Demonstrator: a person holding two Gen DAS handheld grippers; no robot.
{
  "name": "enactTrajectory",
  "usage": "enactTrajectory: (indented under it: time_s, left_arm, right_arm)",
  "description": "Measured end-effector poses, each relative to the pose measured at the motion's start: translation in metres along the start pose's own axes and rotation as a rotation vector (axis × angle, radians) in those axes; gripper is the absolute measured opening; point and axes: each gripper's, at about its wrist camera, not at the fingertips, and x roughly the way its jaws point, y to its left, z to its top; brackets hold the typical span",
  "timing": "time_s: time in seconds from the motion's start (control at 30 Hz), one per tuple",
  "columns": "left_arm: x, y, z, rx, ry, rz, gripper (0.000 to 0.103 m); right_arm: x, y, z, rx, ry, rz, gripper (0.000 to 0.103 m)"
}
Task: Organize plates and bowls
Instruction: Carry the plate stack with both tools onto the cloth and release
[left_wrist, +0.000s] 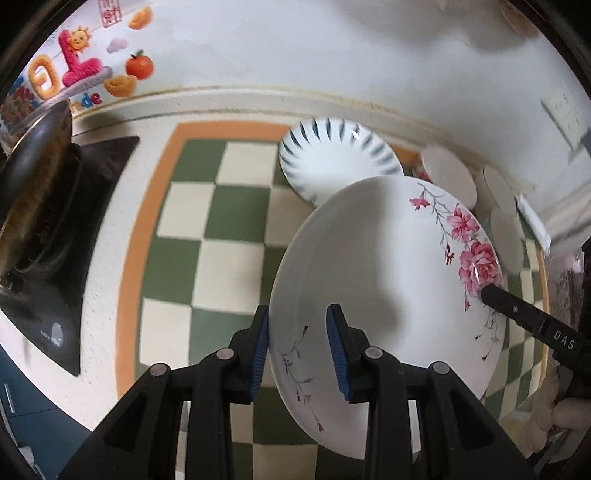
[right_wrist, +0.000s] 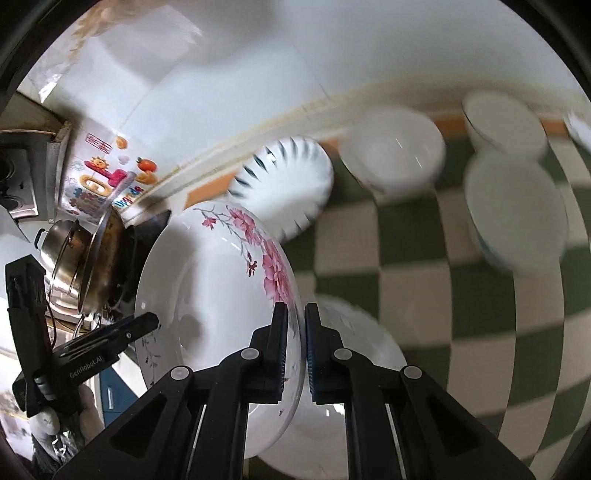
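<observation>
**Floral plate held over the mat**

Hanging tilted on edge above the checked mat (left_wrist: 207, 229): floral plate (left_wrist: 373, 266), held at two rim spots. Straddling its near rim, left gripper (left_wrist: 297, 354), jaws partly open, one blue pad touching the outer face, the other standing off the inner face. Pinching the rim by the pink roses, right gripper (right_wrist: 295, 350), jaws nearly closed on the plate's edge. Lying on the mat beyond the plate, striped plate (left_wrist: 338, 157). Sitting further along the mat past that plate, blurred white bowls (right_wrist: 513, 214). Showing directly below the floral plate, another white dish (right_wrist: 354, 339). Standing off the mat's far side, stove (left_wrist: 74, 236) with pan (left_wrist: 33, 192).
</observation>
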Motion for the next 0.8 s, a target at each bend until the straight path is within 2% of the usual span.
enactTrajectory:
  time_s: [0.13,0.37,0.6,0.8]
  left_arm:
    - [0.02,-0.013,-0.019,0.017,0.06,0.004,0.028]
    - [0.049,-0.036,-0.043,0.064,0.136,0.024,0.028]
    - [0.065,-0.053,-0.057,0.126,0.18,0.075,0.028]
    - [0.064,-0.064,-0.061,0.163,0.171,0.112,0.028]
  right_arm:
    - [0.008,-0.023,-0.03,0.023,0.039,-0.02,0.011]
    - [0.02,-0.057,-0.054,0.064,0.077,-0.057,0.011]
    - [0.023,-0.067,-0.056,0.053,0.087,-0.08,0.011]
    - [0.027,-0.067,-0.052,0.051,0.091,-0.094,0.011]
